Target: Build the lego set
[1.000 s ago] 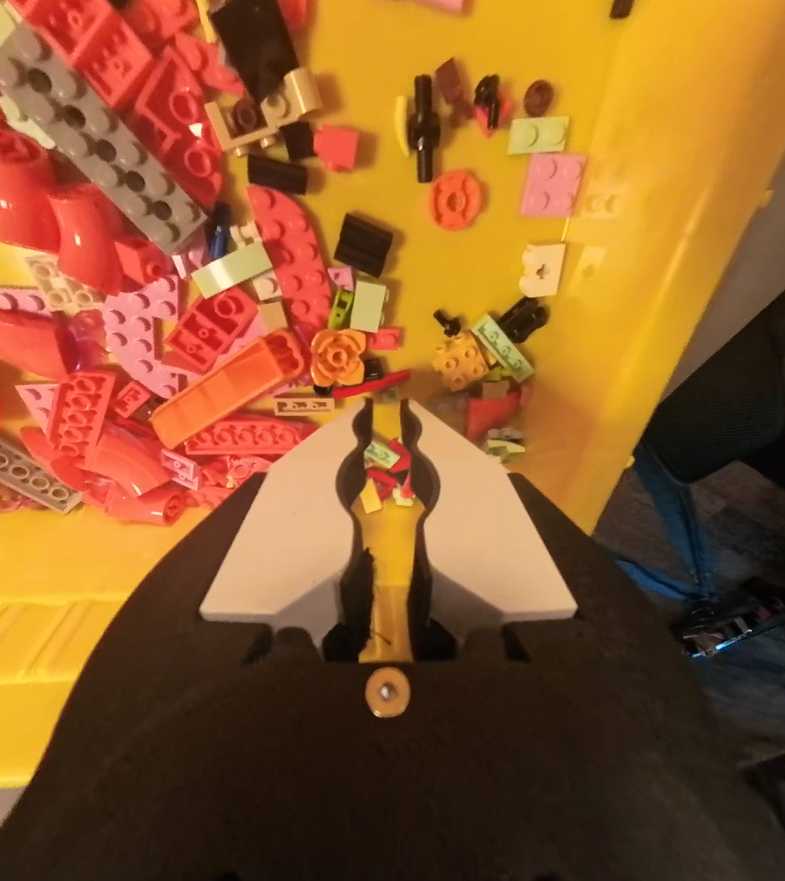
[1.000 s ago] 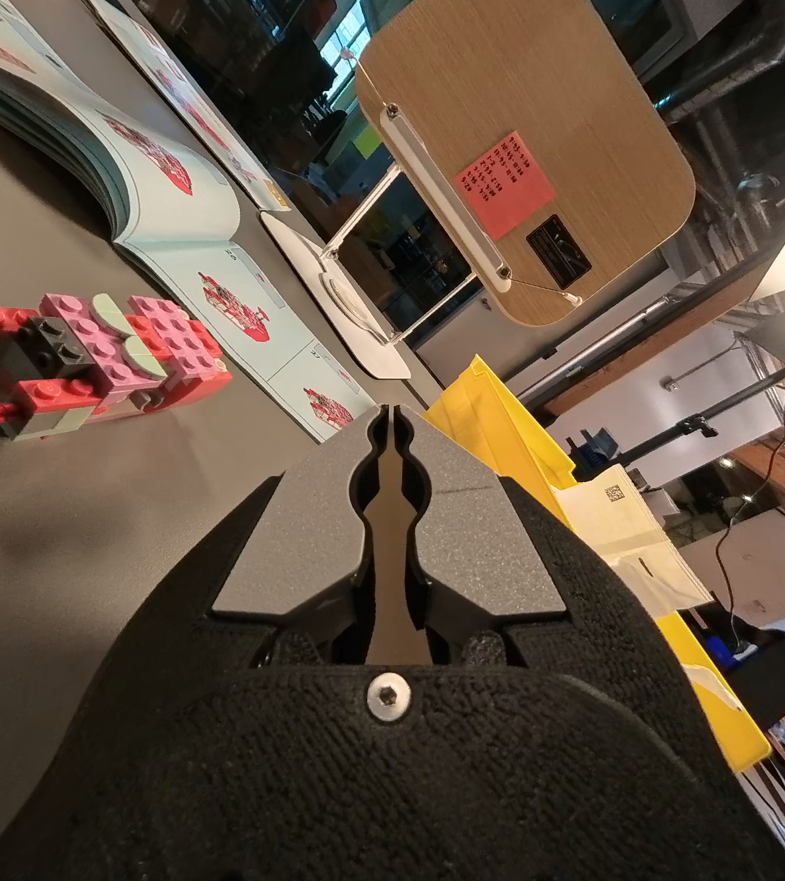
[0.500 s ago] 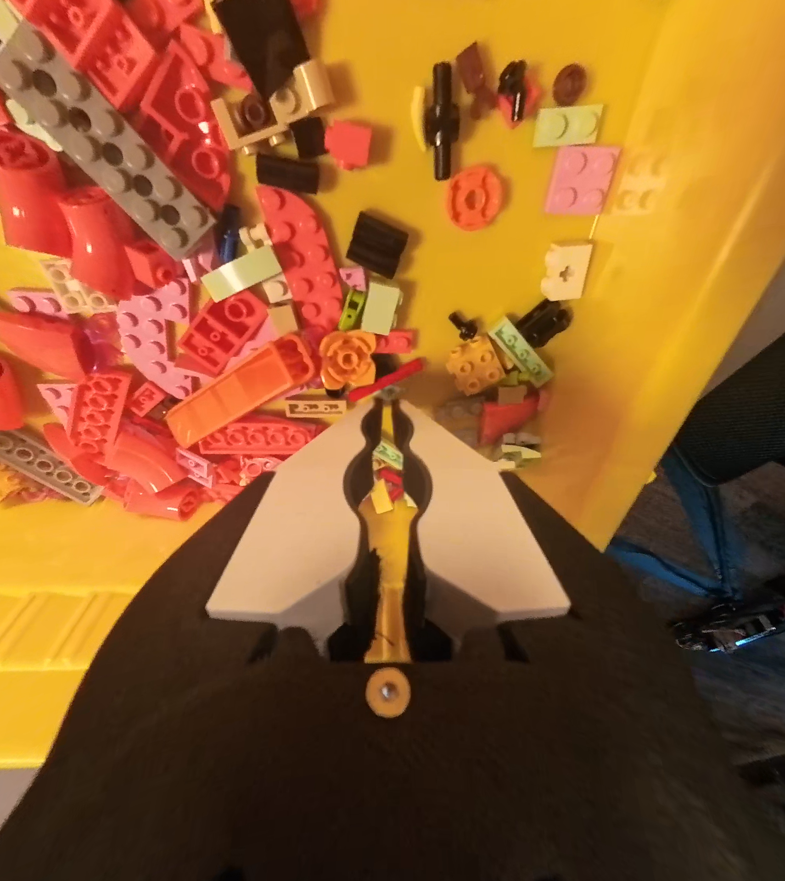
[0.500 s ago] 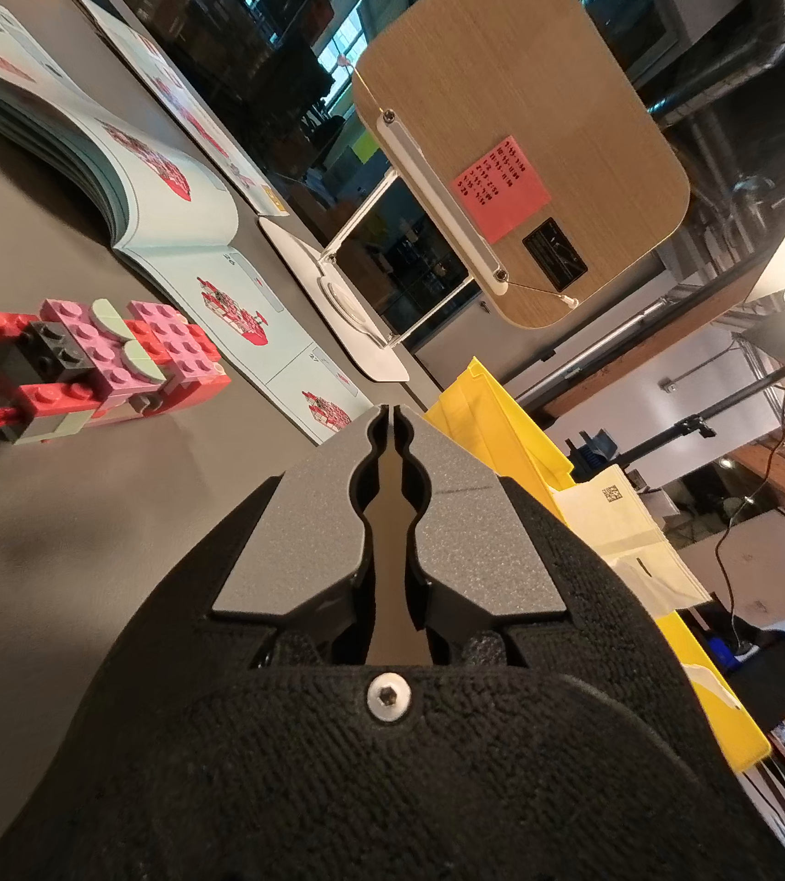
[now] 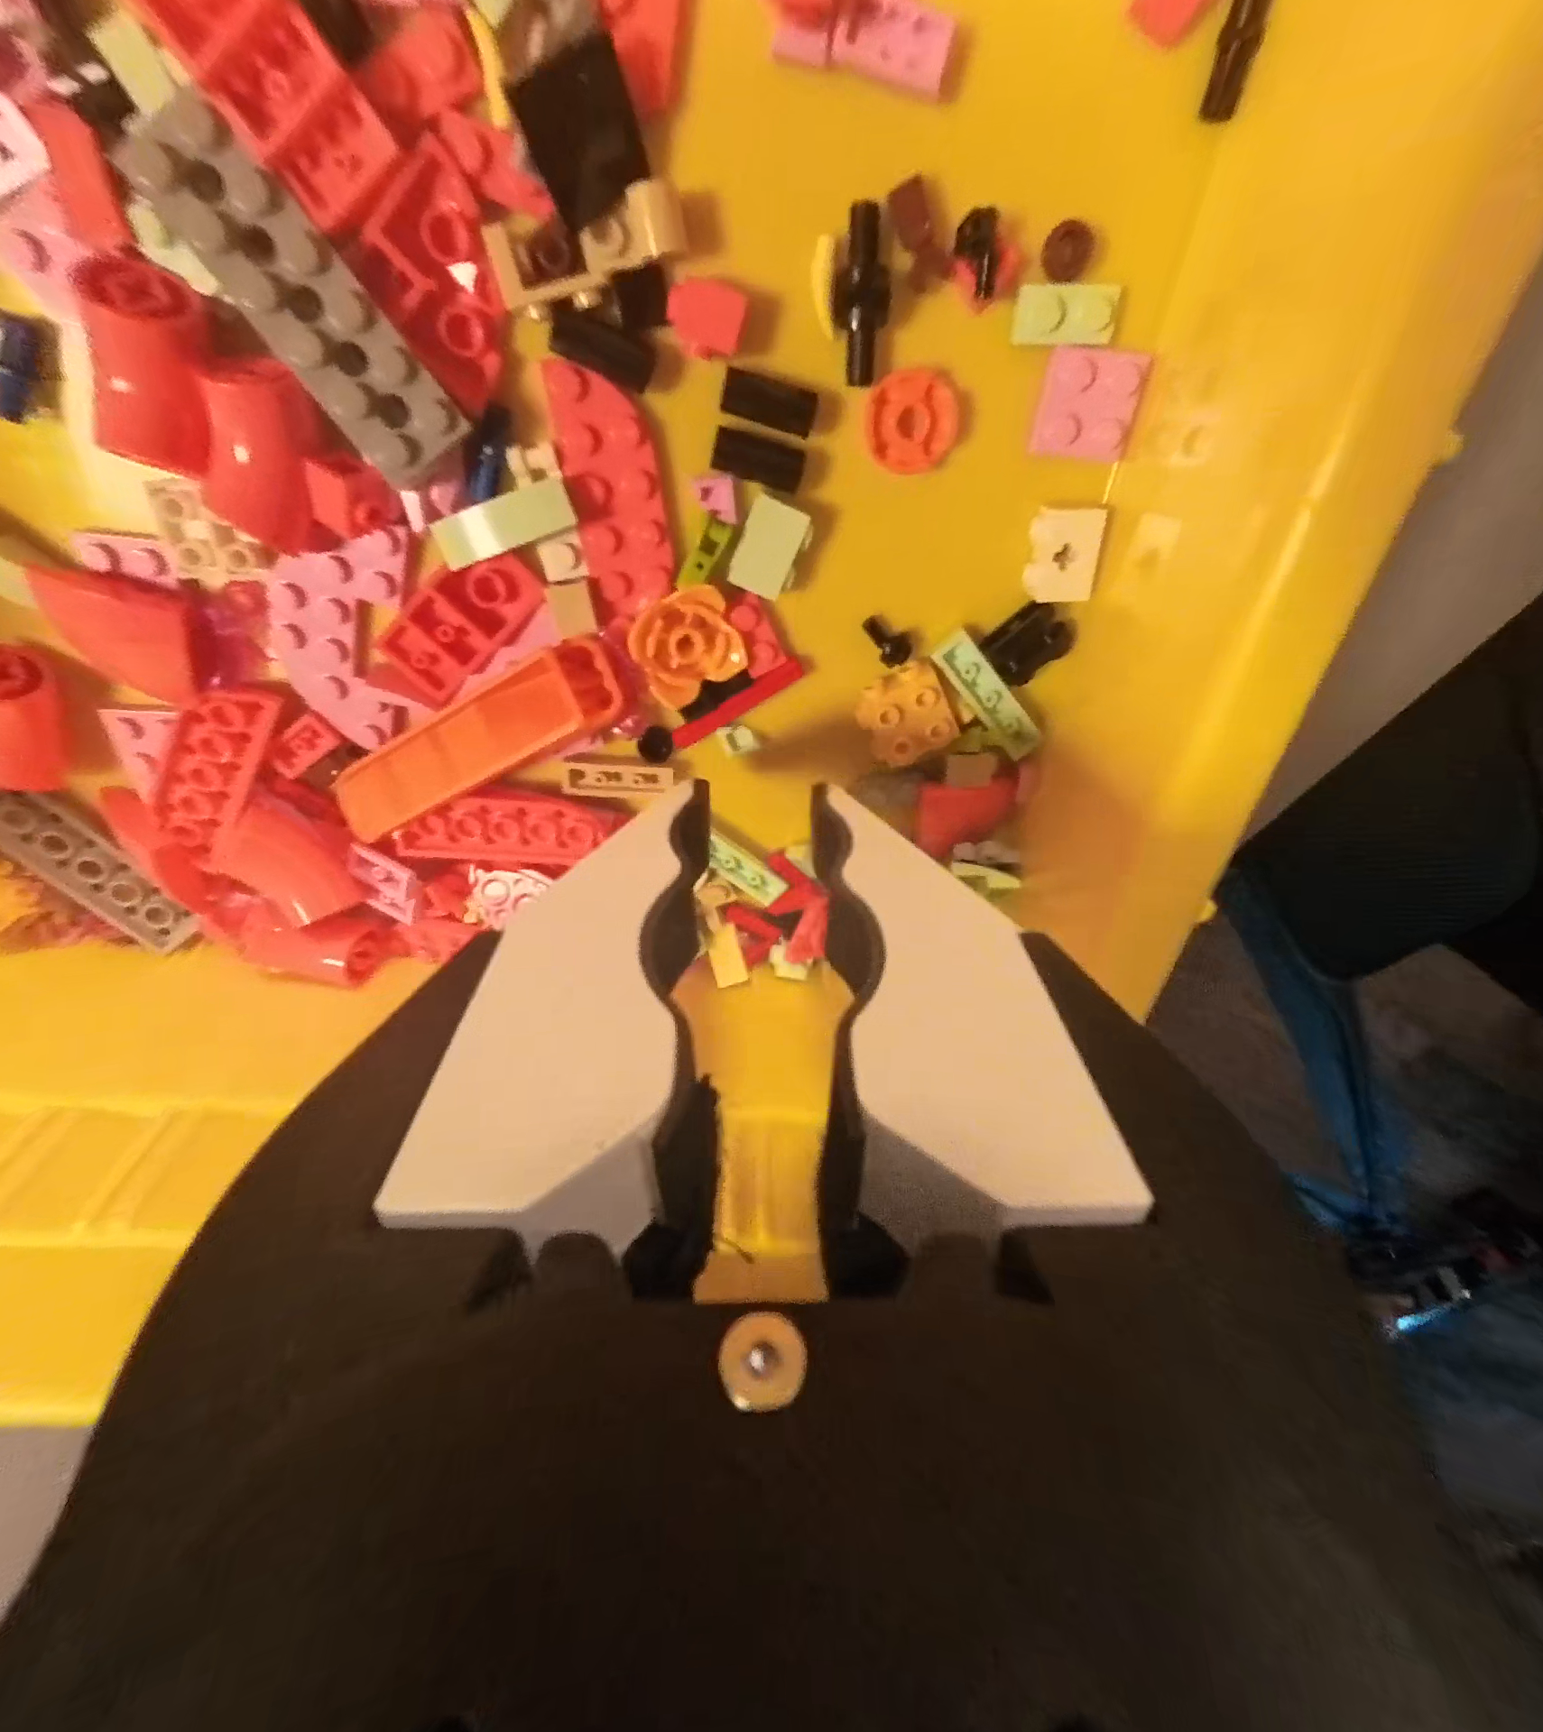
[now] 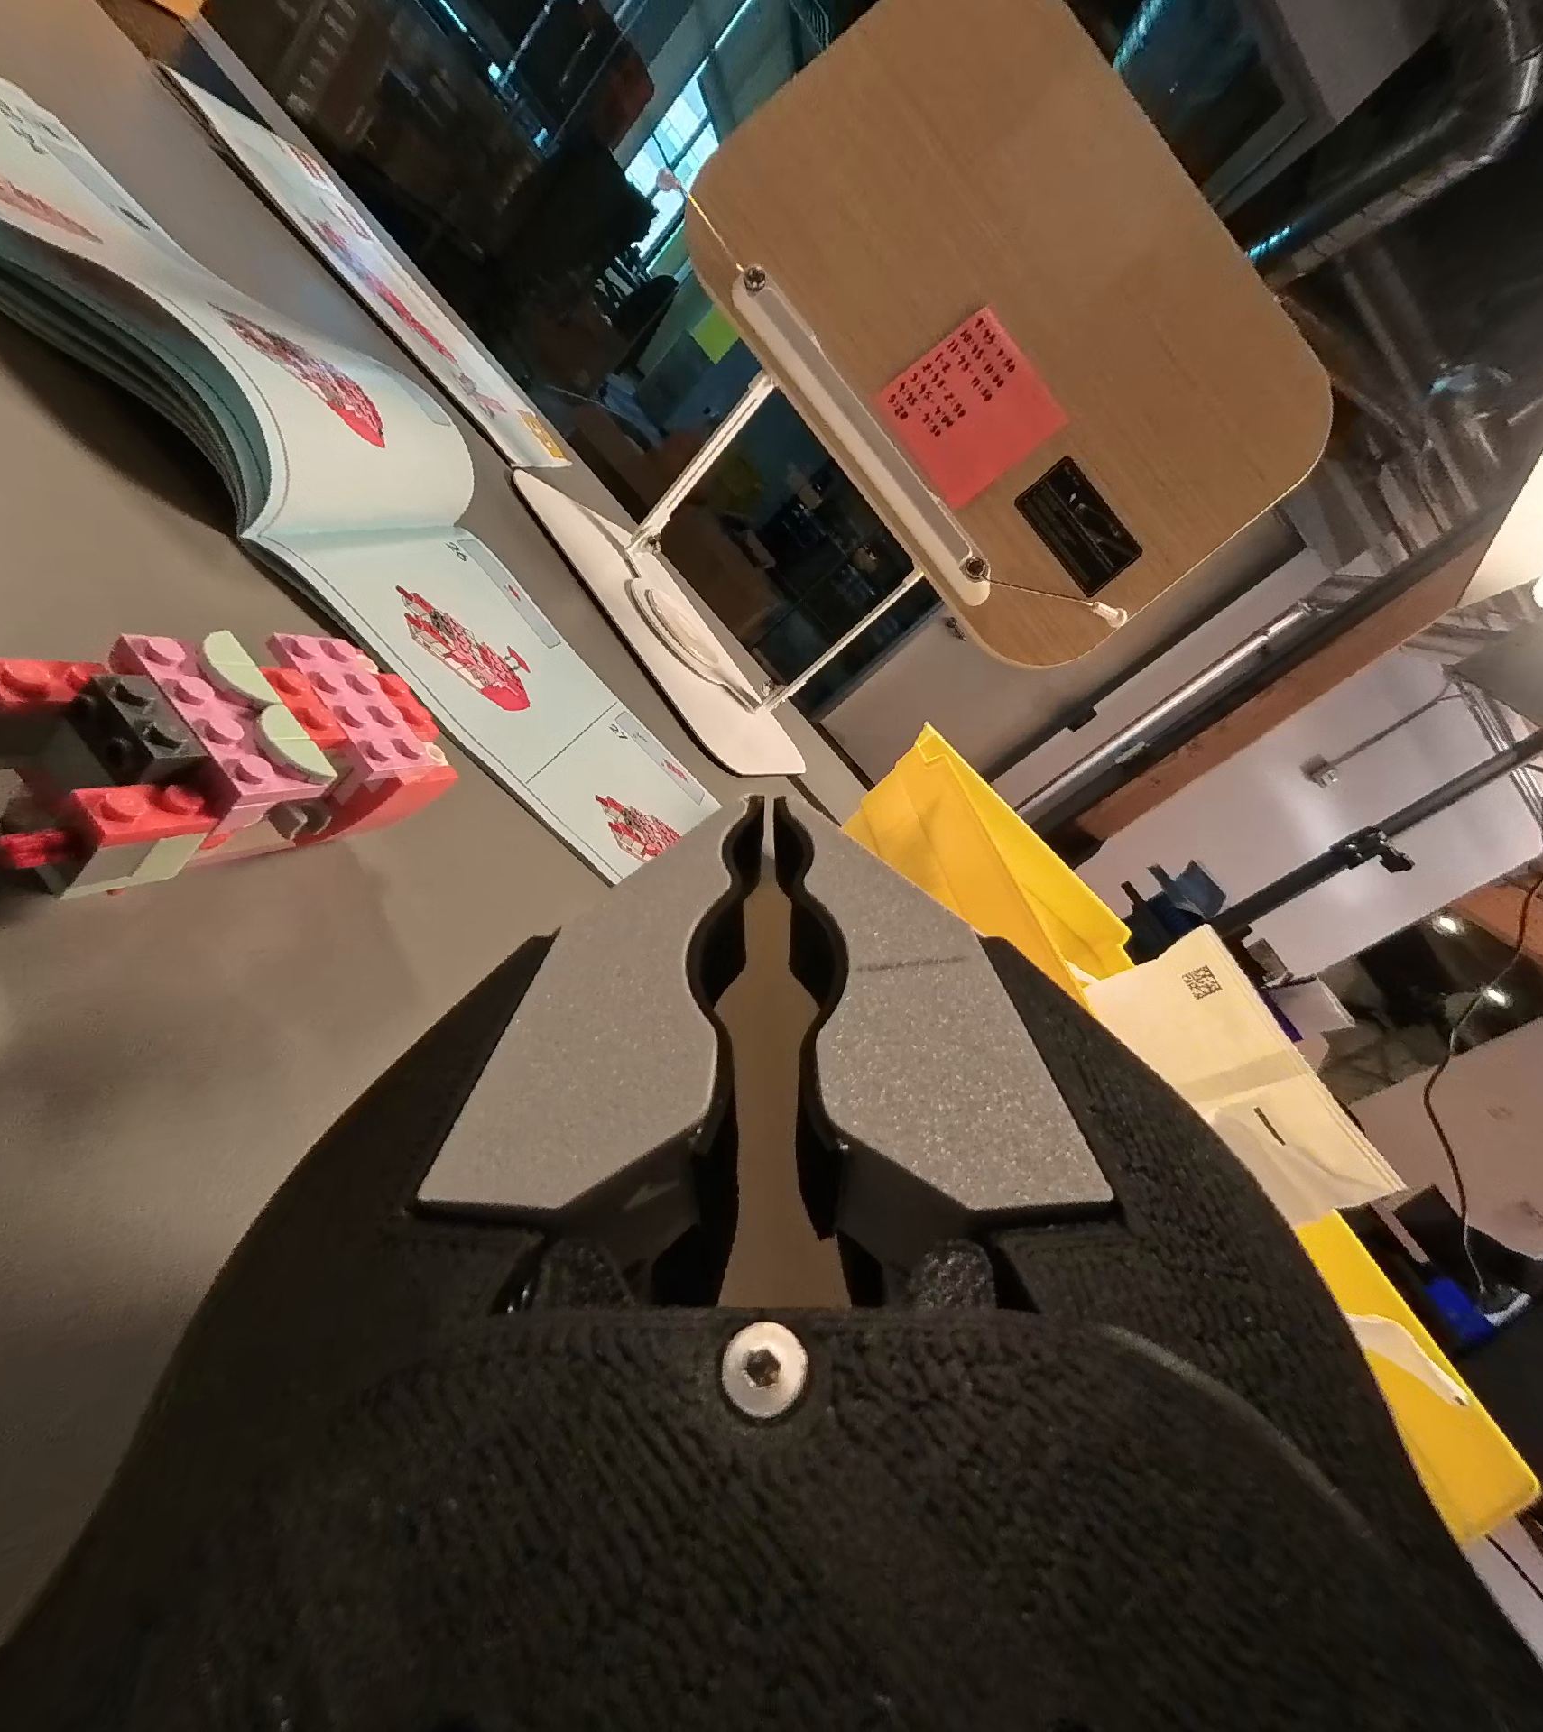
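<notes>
Right now my left gripper [image 5: 760, 797] hangs over the yellow bin [image 5: 1368, 394] of loose toy bricks with its fingers parted and nothing between the pads; only bare bin floor shows in the gap. Nearest to the tips, at about 11 o'clock, lie a small black ball piece [image 5: 655, 745] and a thin red bar [image 5: 735, 709], with a tiny pale green stud [image 5: 740, 740] at about 12 o'clock, near but not touching. An orange rose piece [image 5: 685, 647] sits just beyond the bar, and a long orange slope brick [image 5: 477, 740] stretches away toward 10 o'clock. At 1 o'clock a yellow-orange studded brick [image 5: 904, 714] leans against a pale green plate [image 5: 983, 689]. The heavy red and pink pile crowds the 9-to-11 side, so I hold over the sparser patch where single small parts can be picked out.

My right gripper [image 6: 769, 815] is clenched on nothing, parked low over the grey table [image 6: 186, 1078]. The half-built red and pink brick model [image 6: 215, 750] stands at 10 o'clock, well apart, beside the open instruction booklet [image 6: 355, 487] that lies flat for reading. A wood-backed stand [image 6: 1011, 309] rises at 1 o'clock.
</notes>
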`<state>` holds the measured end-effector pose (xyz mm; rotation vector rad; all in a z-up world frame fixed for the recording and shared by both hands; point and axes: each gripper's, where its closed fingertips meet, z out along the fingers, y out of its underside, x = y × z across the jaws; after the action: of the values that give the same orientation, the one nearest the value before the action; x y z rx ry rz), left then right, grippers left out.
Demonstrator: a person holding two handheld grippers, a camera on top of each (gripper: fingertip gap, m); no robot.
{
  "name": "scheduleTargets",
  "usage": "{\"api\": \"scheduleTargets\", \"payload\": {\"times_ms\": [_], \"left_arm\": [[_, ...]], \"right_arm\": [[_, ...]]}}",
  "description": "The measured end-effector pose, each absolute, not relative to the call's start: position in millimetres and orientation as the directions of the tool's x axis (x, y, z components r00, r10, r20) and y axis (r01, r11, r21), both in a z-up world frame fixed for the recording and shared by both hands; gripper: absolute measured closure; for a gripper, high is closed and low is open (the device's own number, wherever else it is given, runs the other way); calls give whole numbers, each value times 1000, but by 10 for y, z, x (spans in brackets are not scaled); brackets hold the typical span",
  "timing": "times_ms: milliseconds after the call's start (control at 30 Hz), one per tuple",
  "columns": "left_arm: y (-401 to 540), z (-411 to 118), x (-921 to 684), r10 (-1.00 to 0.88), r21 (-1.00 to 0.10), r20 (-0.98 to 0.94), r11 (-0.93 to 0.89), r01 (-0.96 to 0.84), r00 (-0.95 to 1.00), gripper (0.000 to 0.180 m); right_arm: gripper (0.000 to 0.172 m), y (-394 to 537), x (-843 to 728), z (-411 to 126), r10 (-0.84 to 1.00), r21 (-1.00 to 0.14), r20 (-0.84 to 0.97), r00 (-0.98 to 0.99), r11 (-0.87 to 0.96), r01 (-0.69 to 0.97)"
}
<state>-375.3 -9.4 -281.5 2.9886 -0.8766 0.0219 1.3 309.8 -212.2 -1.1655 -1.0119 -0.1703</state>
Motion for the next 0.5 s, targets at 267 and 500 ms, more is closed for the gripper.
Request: {"api": "scheduleTargets", "payload": {"times_ms": [267,500], "left_arm": [[-39,-2942,-3774,-516,47,12,-855,-516,856,163],[-8,-2952,-3818,-515,43,-32,-857,-514,856,173]], "right_arm": [[172,3072,24,-2092,373,-688,724,580,443,575],[172,3066,23,-2088,373,-689,724,580,445,573]]}}
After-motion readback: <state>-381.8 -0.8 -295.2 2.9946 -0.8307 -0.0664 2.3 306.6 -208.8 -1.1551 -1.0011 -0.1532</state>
